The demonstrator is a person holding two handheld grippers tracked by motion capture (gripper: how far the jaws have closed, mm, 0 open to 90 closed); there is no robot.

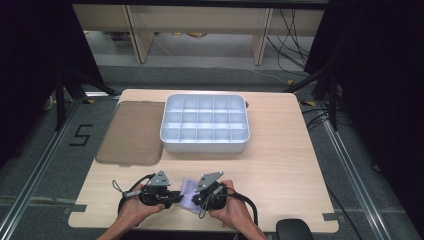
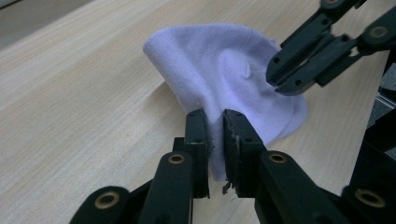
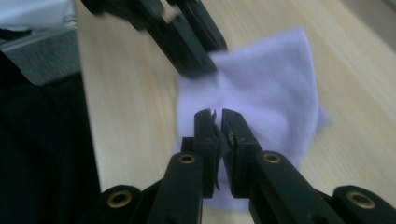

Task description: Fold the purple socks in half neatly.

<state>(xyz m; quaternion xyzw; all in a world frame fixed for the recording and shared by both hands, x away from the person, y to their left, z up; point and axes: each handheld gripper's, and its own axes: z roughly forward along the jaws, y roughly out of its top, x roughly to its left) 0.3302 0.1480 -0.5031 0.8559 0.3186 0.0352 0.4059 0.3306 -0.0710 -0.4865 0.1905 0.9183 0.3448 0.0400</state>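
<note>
A pale lilac cloth (image 1: 186,190) lies bunched on the wooden table near its front edge, between the two grippers. In the left gripper view my left gripper (image 2: 215,122) is shut on a raised fold of the cloth (image 2: 219,65), while the right gripper (image 2: 281,85) pinches its far edge. The right gripper view has my right gripper (image 3: 218,116) shut on the near part of the cloth (image 3: 275,93), and the left gripper (image 3: 205,65) grips it from beyond. In the high view the left gripper (image 1: 176,197) and right gripper (image 1: 194,200) face each other, a hand holding each.
A white tray (image 1: 205,145) divided into several compartments stands at the middle of the table, further back. A brown translucent lid (image 1: 132,132) lies flat to its left. A black rounded object (image 1: 295,230) sits off the front right edge.
</note>
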